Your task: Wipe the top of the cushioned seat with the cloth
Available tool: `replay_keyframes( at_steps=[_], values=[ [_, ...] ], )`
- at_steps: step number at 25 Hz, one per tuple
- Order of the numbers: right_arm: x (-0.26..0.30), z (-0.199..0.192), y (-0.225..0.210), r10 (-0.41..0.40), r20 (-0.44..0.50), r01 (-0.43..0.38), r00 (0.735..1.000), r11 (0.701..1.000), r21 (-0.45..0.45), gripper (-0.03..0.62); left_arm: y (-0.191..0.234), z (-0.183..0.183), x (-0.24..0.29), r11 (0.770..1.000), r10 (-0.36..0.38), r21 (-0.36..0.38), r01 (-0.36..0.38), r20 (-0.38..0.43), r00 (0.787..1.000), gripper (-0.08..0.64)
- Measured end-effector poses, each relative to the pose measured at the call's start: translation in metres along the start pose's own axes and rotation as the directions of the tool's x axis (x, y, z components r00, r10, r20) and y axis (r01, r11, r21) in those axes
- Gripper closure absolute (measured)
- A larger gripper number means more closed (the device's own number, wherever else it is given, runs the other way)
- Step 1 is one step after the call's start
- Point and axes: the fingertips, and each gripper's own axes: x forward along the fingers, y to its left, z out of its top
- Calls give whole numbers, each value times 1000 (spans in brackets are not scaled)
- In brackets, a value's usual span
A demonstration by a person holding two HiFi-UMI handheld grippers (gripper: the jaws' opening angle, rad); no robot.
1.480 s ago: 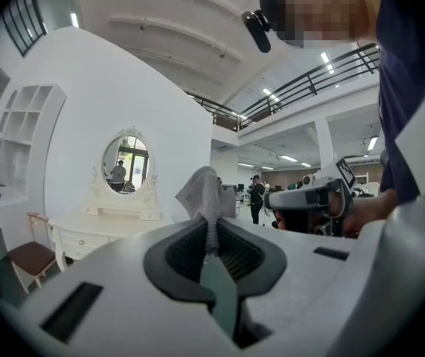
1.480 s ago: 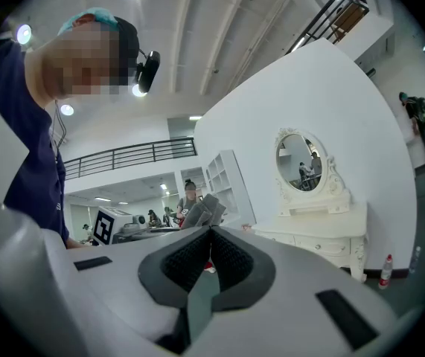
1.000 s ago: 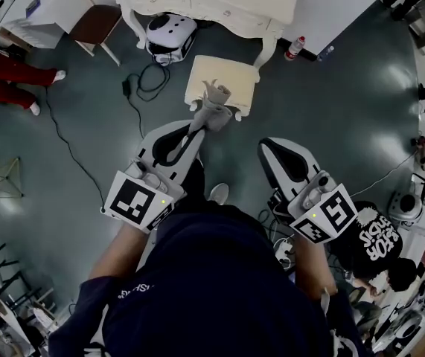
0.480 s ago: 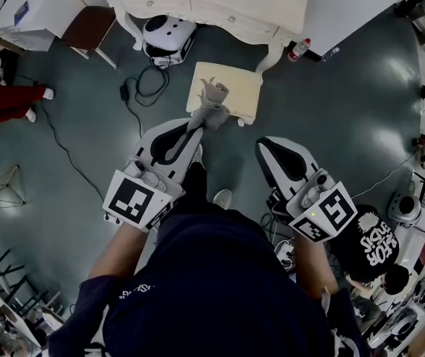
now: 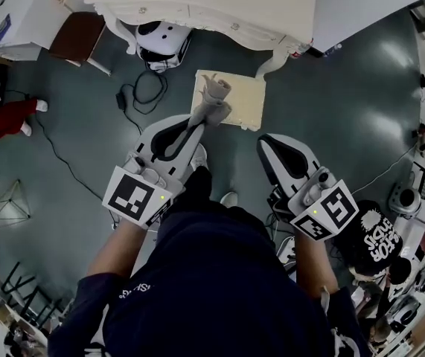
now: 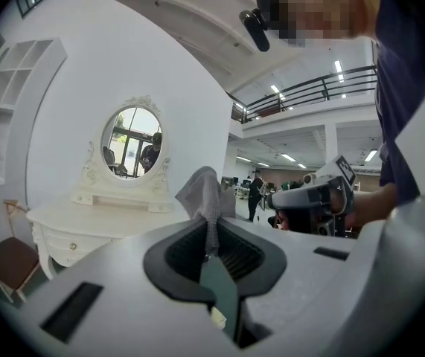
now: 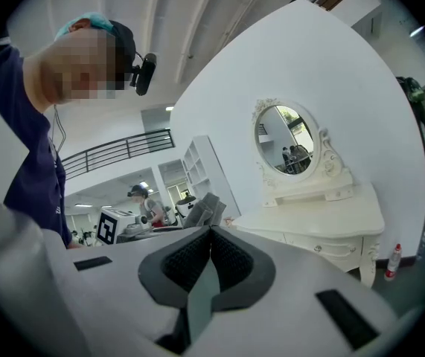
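Left gripper view: left tool (image 6: 211,230) pinches cloth (image 6: 200,192).

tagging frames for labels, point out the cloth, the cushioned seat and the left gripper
cloth (image 6: 201,192): left gripper view, its bunched top
cushioned seat (image 5: 243,104): head view, bare right part of top
left gripper (image 6: 211,227): left gripper view, between fingertips, shut on cloth

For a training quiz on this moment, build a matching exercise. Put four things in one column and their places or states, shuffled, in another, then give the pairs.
Things:
1 cloth
2 cushioned seat
3 right tongs
4 brown chair

Places or states:
A shut, holding nothing
B on the floor in front of the dressing table
C pinched in the left tongs
D at the head view's upper left, beside the dressing table

Pairs: 1-C; 2-B; 3-A; 4-D
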Motion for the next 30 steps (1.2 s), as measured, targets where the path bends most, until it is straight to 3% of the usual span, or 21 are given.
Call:
replay_keyframes(
  at_steps=[14,21,30],
  values=[
    [82,-3,-52,-91,-40,92,995,995,33,568,86,-13,38,998,-55,-22,54,-68,996,528],
    [101,-18,-77,-81,-71,84,994,995,48,567,108,-37,56,999,-38,-40,34,-101,994,528],
    [121,-57,-150,-60,-138,64,989,998,29,567,135,-88,110,997,31,-61,-41,-157,987,528]
  ],
)
